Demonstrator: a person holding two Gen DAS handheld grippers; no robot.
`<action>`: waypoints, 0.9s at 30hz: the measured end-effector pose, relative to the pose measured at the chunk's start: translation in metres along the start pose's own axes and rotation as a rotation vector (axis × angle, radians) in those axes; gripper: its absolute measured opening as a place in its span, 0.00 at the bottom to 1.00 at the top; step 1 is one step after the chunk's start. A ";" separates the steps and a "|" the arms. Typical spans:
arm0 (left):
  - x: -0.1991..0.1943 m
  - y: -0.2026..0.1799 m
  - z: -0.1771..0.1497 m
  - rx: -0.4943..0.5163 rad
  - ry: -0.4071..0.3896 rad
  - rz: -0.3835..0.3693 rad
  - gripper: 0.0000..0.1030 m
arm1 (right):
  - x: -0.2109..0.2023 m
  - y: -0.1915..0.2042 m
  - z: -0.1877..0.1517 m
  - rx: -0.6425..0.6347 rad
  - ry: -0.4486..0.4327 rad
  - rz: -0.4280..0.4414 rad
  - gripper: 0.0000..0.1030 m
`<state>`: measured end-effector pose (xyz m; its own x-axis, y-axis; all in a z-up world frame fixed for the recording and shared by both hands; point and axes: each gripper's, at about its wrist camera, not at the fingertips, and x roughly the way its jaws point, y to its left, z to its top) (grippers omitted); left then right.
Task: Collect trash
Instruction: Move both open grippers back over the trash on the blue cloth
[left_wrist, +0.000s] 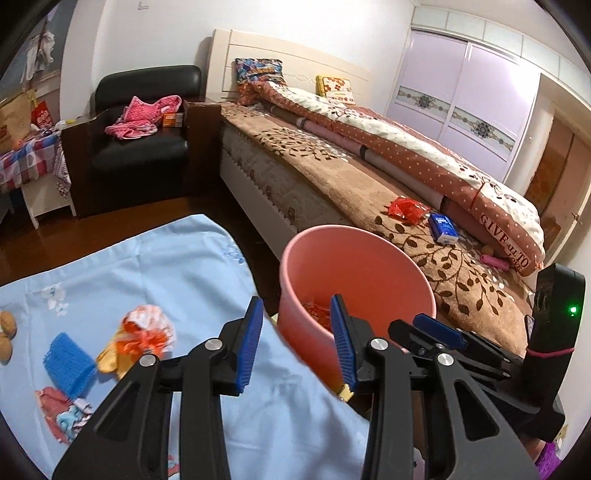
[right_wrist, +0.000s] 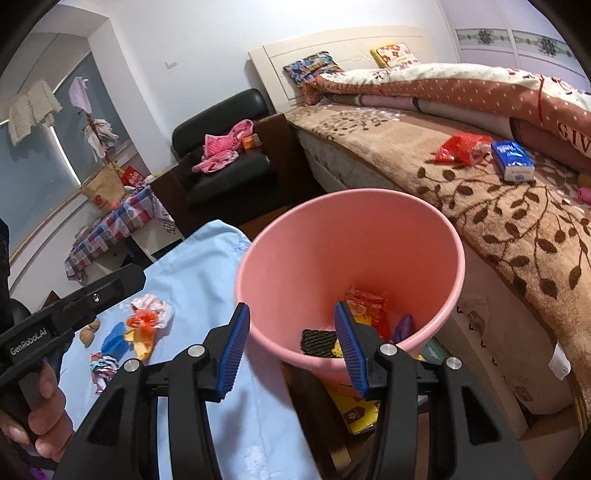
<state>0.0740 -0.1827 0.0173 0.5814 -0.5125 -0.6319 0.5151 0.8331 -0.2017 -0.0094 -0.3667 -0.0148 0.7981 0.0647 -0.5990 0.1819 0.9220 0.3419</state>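
A pink bin (right_wrist: 456, 266) stands between the blue-clothed table and the bed, with a red-yellow wrapper (right_wrist: 365, 306), a black scrubber (right_wrist: 317, 343) and a purple scrap (right_wrist: 404, 326) inside. My right gripper (right_wrist: 293, 350) hovers open over its near rim, nothing between the pads. My left gripper (left_wrist: 297, 343) is open and empty too, above the table edge beside the bin (left_wrist: 354, 258). On the cloth lie a crumpled orange-white wrapper (left_wrist: 147, 328), a blue ridged piece (left_wrist: 68, 360) and a patterned wrapper (left_wrist: 62, 413). A red wrapper (right_wrist: 458, 147) and blue tissue pack (right_wrist: 511, 160) lie on the bed.
The bed (left_wrist: 332, 177) runs along the right, close behind the bin. A black armchair (left_wrist: 144, 147) with pink clothes stands at its head. Walnuts (left_wrist: 5, 332) lie at the table's left edge. A yellow box (right_wrist: 354, 410) sits under the bin. A hand (right_wrist: 40, 406) holds the left gripper.
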 end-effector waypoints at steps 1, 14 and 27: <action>-0.003 0.003 -0.001 -0.004 -0.003 0.004 0.37 | -0.003 0.003 -0.001 -0.006 -0.008 0.005 0.46; -0.061 0.052 -0.030 -0.055 -0.051 0.103 0.37 | -0.021 0.046 -0.020 -0.084 -0.042 0.094 0.46; -0.113 0.125 -0.065 -0.110 -0.065 0.257 0.37 | -0.005 0.103 -0.063 -0.233 0.083 0.187 0.46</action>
<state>0.0319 -0.0070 0.0153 0.7251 -0.2913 -0.6240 0.2767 0.9530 -0.1233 -0.0302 -0.2479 -0.0219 0.7540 0.2638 -0.6015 -0.1084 0.9532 0.2822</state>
